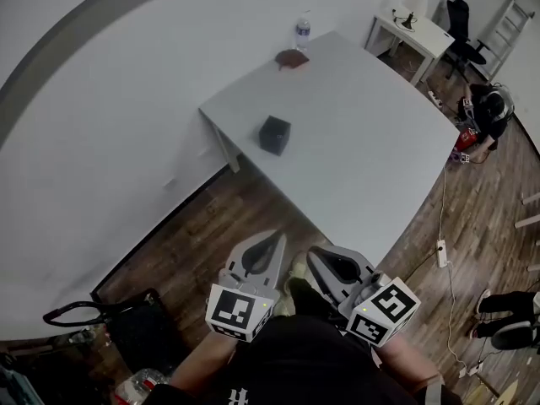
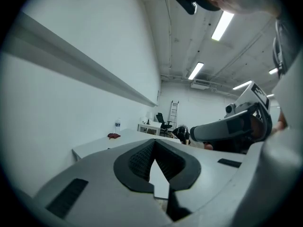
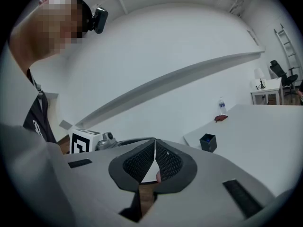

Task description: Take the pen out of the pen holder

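Observation:
A black square pen holder (image 1: 274,135) stands near the left corner of the white table (image 1: 363,142). In the right gripper view the pen holder (image 3: 207,142) shows something blue inside it; the pen itself is not clearly visible. My left gripper (image 1: 276,236) and right gripper (image 1: 313,251) hang side by side over the wooden floor, close to my body and well short of the table. Both are shut on nothing: the left gripper (image 2: 155,141) and right gripper (image 3: 155,140) each have their pads meeting at the tip.
A water bottle (image 1: 303,34) and a reddish-brown cloth (image 1: 292,59) lie at the table's far end. Beyond are a small desk (image 1: 413,25), an office chair (image 1: 462,32), a ladder (image 1: 506,24) and a crouching person (image 1: 489,108). A black basket (image 1: 135,323) and a power strip (image 1: 441,252) sit on the floor.

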`<action>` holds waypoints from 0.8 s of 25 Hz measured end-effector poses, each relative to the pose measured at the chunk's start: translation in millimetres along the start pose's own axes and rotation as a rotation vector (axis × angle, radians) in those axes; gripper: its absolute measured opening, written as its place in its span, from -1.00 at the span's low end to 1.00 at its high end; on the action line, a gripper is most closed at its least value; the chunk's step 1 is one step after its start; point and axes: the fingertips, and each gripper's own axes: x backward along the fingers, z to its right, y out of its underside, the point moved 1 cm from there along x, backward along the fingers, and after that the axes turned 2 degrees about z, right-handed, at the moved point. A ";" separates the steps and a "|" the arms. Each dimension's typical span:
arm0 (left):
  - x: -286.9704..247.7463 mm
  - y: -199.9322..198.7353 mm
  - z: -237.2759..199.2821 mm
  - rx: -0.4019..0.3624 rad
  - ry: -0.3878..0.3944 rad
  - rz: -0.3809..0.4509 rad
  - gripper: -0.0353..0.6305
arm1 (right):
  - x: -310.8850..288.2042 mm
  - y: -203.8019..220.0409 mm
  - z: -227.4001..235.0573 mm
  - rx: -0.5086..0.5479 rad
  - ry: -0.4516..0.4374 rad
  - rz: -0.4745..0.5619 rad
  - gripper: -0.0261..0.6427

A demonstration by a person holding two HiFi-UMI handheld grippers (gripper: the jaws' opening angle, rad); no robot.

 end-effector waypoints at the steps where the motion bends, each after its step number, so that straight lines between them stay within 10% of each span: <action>1: -7.3 -0.3 -4.7 -0.007 -0.005 -0.004 -0.88 | -5.6 -1.9 5.8 -0.004 -0.006 0.001 -0.87; 20: -157.1 23.9 -97.6 -0.135 -0.115 -0.145 -0.88 | -94.5 -49.2 120.5 -0.087 -0.110 -0.047 -0.87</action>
